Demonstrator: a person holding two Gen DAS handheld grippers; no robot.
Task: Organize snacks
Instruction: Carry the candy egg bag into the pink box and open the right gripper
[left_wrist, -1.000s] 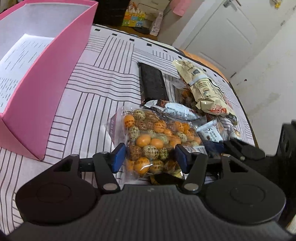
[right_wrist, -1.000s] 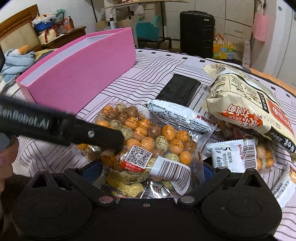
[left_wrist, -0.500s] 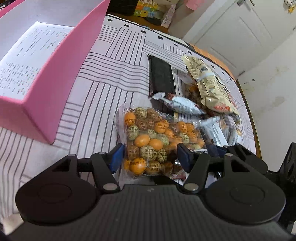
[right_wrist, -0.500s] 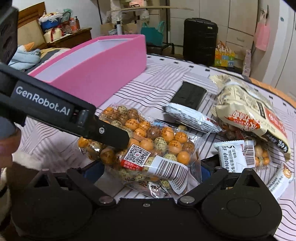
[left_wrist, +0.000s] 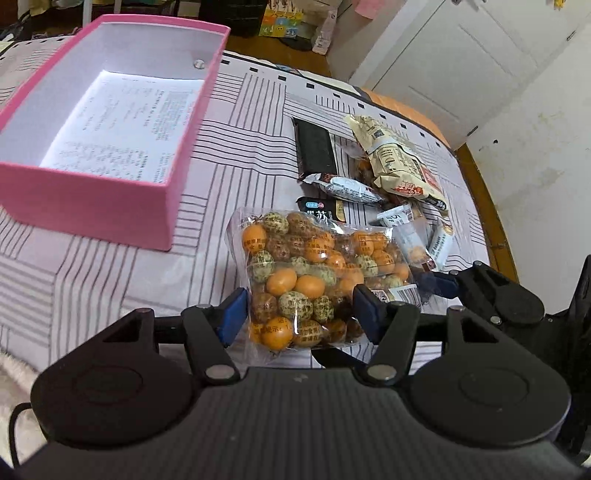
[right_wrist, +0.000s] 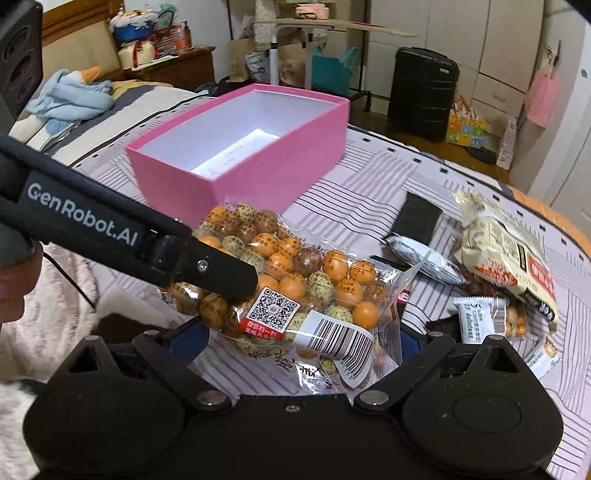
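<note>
**Snack bag held by both grippers**

L gripper (left_wrist: 297, 314) clamps clear bag of orange/speckled balls (left_wrist: 314, 273) at near end. R gripper (right_wrist: 299, 339) pads flank same bag (right_wrist: 291, 291); contact there cannot be told. Bag lifted over striped table (left_wrist: 110, 273). Pink box (left_wrist: 103, 133) at 10 o'clock, open. Other snack packets (left_wrist: 399, 166) piled at 1 o'clock.

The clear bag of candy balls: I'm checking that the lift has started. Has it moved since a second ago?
Yes. In the right wrist view the bag of candy balls has risen and now overlaps the near corner of the pink box, gripped by both grippers.
</note>
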